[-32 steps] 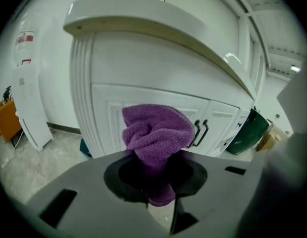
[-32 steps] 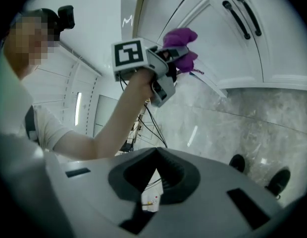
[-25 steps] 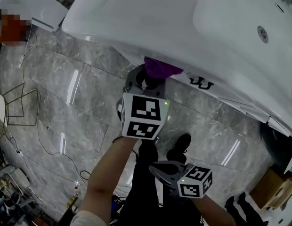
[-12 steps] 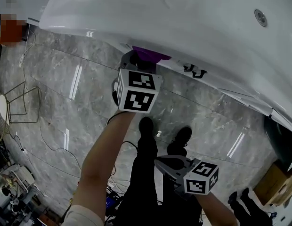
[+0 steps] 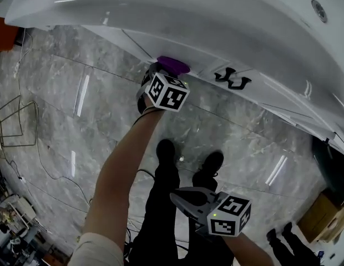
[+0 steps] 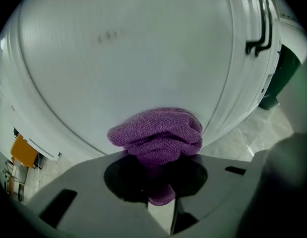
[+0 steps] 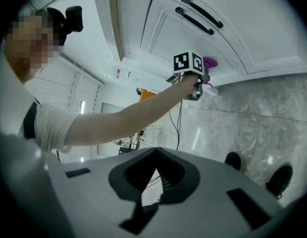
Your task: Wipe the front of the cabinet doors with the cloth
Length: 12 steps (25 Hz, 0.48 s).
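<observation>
Upper centre, the left gripper [image 5: 161, 76] clamps the cloth [image 5: 173, 65] against the cabinet door [image 6: 143, 48]. Lower centre, the right gripper [image 5: 180, 198] is closed, empty.

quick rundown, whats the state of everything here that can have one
purple cloth: bunched, clamped in the left gripper, against the cabinet door
left gripper: shut on the purple cloth
right gripper: shut, empty, held low away from the cabinet
cabinet door: closed

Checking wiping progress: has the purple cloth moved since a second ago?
Yes. The cloth, shut in the left claw, slid further from the black handle, toward the head view's left.
</observation>
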Each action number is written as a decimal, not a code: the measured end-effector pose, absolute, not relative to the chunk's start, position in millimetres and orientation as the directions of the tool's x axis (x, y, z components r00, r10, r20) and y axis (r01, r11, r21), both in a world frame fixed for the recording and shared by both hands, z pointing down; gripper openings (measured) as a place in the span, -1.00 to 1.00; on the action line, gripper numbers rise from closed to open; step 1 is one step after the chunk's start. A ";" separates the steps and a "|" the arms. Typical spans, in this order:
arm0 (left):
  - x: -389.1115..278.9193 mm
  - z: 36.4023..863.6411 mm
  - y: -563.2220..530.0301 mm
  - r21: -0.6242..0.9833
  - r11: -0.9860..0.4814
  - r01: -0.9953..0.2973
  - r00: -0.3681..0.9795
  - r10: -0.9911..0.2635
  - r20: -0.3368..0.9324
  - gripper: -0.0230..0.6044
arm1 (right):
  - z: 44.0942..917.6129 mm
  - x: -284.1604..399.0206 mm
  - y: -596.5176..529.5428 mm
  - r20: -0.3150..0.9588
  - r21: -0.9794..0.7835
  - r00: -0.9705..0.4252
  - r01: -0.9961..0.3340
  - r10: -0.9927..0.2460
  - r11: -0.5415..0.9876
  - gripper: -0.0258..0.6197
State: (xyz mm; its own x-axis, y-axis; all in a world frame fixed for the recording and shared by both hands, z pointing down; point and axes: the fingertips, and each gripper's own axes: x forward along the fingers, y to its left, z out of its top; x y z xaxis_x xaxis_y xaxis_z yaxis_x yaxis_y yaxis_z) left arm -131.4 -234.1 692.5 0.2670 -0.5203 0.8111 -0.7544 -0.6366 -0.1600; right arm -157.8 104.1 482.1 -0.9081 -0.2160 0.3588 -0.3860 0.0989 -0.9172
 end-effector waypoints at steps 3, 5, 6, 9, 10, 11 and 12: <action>-129.9 745.9 -232.7 -0.170 -0.626 -0.761 0.223 -0.499 0.838 -0.61 | 501.3 -154.3 108.0 0.365 -0.913 -0.906 -0.393 -0.215 0.108 -0.89; -131.7 775.1 -229.6 -0.184 -0.622 -0.761 0.192 -0.488 0.852 -0.61 | 514.8 -150.4 112.0 0.379 -0.908 -0.899 -0.407 -0.221 0.096 -0.89; -132.7 784.6 -229.4 -0.196 -0.618 -0.762 0.179 -0.491 0.853 -0.61 | 520.6 -147.8 113.3 0.388 -0.905 -0.893 -0.415 -0.227 0.087 -0.89; -135.2 791.8 -228.1 -0.213 -0.612 -0.762 0.171 -0.506 0.846 -0.61 | 530.0 -140.9 115.2 0.413 -0.896 -0.879 -0.439 -0.240 0.064 -0.89; -135.6 787.9 -225.1 -0.199 -0.617 -0.762 0.183 -0.499 0.847 -0.61 | 529.7 -139.4 115.6 0.420 -0.893 -0.874 -0.445 -0.245 0.059 -0.89; -135.8 778.8 -220.1 -0.182 -0.624 -0.760 0.201 -0.492 0.847 -0.61 | 527.0 -138.5 116.4 0.424 -0.891 -0.870 -0.450 -0.251 0.054 -0.89; -135.7 763.2 -213.5 -0.166 -0.632 -0.757 0.225 -0.490 0.842 -0.61 | 522.0 -138.2 117.8 0.426 -0.891 -0.868 -0.451 -0.256 0.048 -0.89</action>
